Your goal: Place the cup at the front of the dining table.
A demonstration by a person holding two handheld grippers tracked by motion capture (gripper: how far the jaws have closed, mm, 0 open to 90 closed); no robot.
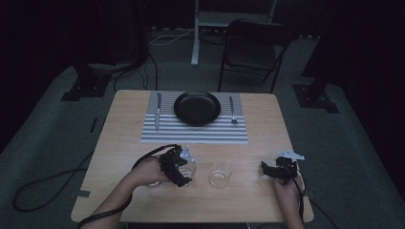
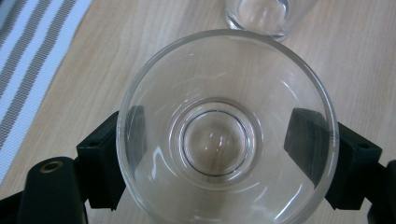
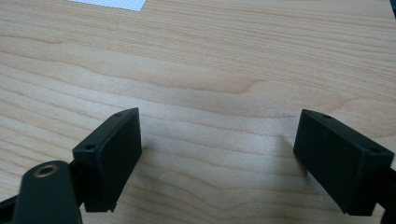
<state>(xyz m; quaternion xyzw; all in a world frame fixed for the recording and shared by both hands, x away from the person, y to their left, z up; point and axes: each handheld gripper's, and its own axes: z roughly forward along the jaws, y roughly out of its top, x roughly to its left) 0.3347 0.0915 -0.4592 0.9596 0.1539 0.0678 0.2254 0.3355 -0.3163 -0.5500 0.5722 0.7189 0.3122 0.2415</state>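
Near the bench's (image 1: 129, 119) front edge, two grippers.
Left gripper (image 2: 224, 140) fingers straddle a clear glass (image 2: 227, 126), contact unclear; right gripper (image 3: 219, 158) fingers spread wide over bare wood.

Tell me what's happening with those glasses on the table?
A person holds a gripper in each hand. The left gripper has its fingers on either side of a clear glass standing on the wooden table. A second glass stands free beside it. The right gripper hovers open over bare wood. Farther back, a black plate, knife and fork lie on a striped placemat.
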